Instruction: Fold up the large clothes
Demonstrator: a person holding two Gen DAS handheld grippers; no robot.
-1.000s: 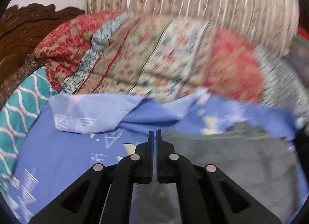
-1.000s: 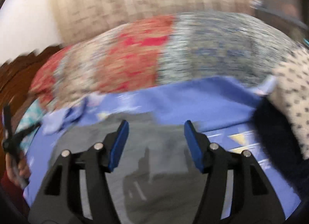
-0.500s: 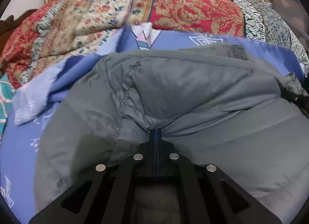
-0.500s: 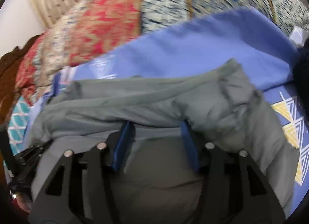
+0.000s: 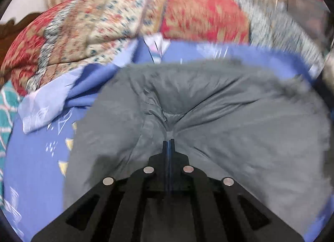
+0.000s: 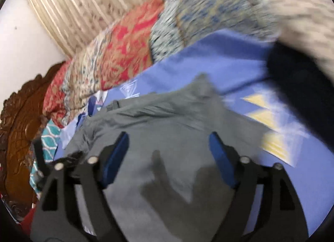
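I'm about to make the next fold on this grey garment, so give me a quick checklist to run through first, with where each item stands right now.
1. Left gripper shut on the grey garment: ok, cloth puckers at its tips.
2. Right gripper free to take a new hold: ok, open above the garment, gripping nothing.
3. Garment lying on the blue bedsheet: ok.
4. Garment smooth: not ok, creases and a bunched far edge.
5. Room beyond the far edge: cannot tell; the patterned quilt sits close behind.
6. Sharp view: not ok, both pictures are blurred.
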